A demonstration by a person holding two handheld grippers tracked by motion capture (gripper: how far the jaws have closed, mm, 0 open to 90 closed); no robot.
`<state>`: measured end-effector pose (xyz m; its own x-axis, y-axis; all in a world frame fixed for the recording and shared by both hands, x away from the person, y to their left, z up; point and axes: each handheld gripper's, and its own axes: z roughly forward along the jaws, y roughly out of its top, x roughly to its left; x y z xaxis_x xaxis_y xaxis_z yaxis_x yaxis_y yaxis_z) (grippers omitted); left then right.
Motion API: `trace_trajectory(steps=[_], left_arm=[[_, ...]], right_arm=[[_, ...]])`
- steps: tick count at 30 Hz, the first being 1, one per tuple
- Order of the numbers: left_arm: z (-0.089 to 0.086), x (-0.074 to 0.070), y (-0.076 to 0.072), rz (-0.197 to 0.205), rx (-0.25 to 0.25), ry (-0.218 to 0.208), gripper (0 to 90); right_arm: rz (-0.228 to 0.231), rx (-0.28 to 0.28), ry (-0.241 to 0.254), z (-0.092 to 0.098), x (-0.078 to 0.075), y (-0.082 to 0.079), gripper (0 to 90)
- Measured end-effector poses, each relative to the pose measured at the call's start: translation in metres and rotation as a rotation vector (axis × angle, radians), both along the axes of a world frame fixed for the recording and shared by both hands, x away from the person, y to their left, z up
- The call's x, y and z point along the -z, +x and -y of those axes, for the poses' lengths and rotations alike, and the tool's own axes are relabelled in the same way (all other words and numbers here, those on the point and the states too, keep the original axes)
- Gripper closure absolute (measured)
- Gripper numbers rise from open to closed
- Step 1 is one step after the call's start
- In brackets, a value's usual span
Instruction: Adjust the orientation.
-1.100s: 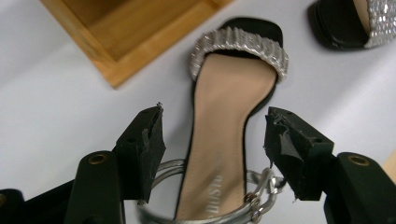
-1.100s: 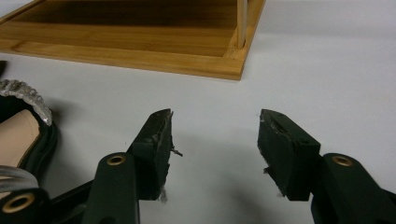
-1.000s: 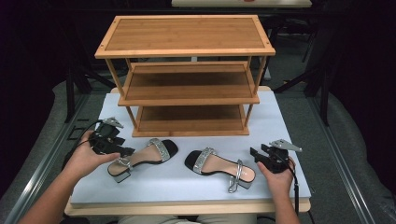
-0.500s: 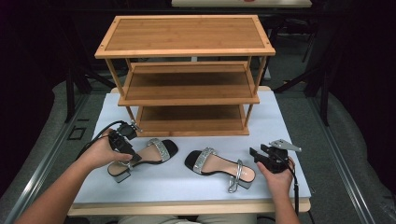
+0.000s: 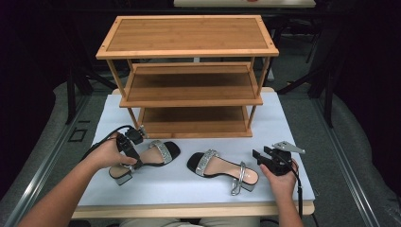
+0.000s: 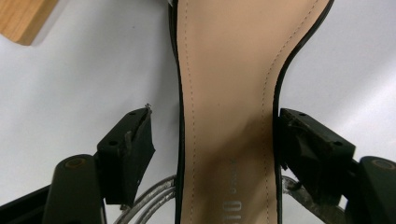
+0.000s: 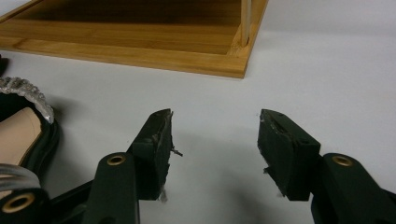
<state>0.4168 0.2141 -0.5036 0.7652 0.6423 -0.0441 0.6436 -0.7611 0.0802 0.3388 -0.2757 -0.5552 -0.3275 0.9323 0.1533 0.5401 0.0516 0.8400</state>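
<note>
The left gripper point(image 5: 128, 147) hangs directly over the waist of the left sandal point(image 5: 144, 158), and that is the relation the coming move seems to turn on. In the left gripper view its jaws stand wide apart on either side of the tan insole point(image 6: 224, 116), the right one at or almost at the sole's black edge, the left one a little clear of it, with nothing clamped between them. The sandal's long axis runs straight away from the gripper between the jaws, so a squeeze would take it across its narrow width. On the white table point(image 5: 293, 127) this sandal lies toe toward the bottom shelf of the bamboo shoe rack point(image 5: 189, 71), heel toward the person. The right sandal point(image 5: 222, 169) lies beside it, apart, with its heel end nearest the right gripper point(image 5: 260, 156). That gripper rests near the table's right edge, jaws spread and empty, and it is plainly the nearer one to the second sandal.
</note>
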Motion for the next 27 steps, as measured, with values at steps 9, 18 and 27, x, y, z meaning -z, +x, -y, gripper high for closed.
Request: trace_trajectory(steps=[9,18,27], left_arm=[[0.006,0.008,0.004,-0.042,0.007,0.021,31.1],[0.008,0.015,0.005,-0.078,0.025,0.038,37.9],[0.008,0.015,0.004,-0.076,0.010,0.026,42.7]], right_arm=[[0.001,-0.003,-0.004,0.000,0.000,0.000,44.5],[-0.001,-0.004,-0.004,0.000,0.001,0.000,44.5],[0.007,-0.005,0.007,-0.001,0.002,0.001,44.5]])
